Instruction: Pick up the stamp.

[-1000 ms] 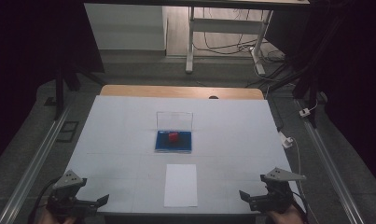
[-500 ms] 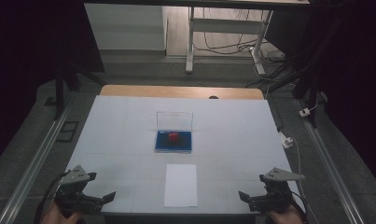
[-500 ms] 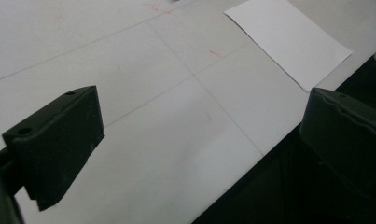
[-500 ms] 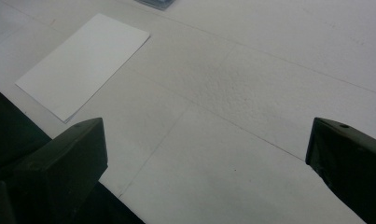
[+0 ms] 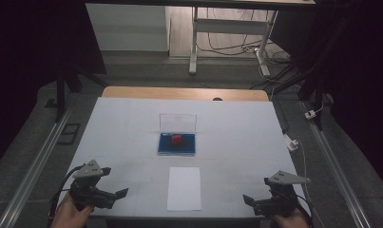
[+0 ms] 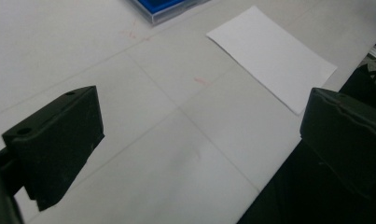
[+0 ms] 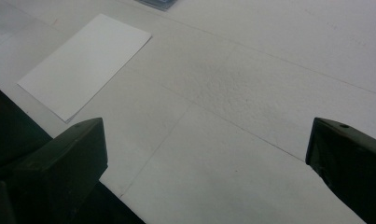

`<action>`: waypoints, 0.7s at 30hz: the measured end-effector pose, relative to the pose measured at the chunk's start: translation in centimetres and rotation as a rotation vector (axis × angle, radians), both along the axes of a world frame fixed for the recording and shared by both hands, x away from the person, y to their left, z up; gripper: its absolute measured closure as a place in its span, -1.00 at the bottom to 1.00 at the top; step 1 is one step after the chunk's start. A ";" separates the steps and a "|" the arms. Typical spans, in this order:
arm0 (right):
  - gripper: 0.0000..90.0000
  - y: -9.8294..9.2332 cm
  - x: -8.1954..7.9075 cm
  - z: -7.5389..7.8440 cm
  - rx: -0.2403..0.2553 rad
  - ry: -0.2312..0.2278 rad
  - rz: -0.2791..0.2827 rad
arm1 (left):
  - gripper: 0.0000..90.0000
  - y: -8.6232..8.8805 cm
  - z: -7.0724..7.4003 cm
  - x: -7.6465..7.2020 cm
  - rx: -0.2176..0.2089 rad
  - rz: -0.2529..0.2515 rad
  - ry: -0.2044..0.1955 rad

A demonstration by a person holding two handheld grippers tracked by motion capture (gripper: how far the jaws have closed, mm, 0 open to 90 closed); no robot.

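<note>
Both grippers, left (image 5: 114,194) and right (image 5: 252,201), hover wide open and hold nothing (near the table's front edge), the paper (image 5: 184,188) between them.

Left tongs (image 5: 119,194), right tongs (image 5: 249,200): both agape, empty.

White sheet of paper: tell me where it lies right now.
In the high view the white sheet of paper lies flat at the table's near edge, midway between both tools, just in front of the blue box holding a red block.
</note>
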State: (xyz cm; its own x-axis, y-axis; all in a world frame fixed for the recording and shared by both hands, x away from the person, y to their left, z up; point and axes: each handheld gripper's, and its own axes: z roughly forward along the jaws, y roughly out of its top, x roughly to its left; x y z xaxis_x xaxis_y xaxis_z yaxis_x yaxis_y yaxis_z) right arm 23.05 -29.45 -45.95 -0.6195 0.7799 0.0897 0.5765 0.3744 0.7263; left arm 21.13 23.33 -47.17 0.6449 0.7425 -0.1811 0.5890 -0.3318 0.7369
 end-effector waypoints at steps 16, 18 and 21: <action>-1.00 0.0 0.0 0.0 0.001 0.000 -0.001 | -1.00 -2.5 0.8 3.7 0.004 -0.042 0.000; -1.00 0.0 0.0 0.0 0.001 -0.001 -0.001 | -1.00 -3.0 0.8 4.5 0.015 -0.052 -0.001; -1.00 0.0 0.0 0.0 0.003 0.000 -0.001 | -1.00 -3.5 1.0 5.3 0.014 -0.058 -0.004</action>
State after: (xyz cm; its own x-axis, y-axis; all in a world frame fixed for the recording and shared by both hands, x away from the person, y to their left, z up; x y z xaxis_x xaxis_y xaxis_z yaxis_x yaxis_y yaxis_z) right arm 23.05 -29.48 -45.95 -0.6184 0.7805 0.0917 0.5770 0.3717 0.7273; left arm 26.39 19.83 -46.17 0.6879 0.7059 -0.1686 0.5656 -0.3759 0.7340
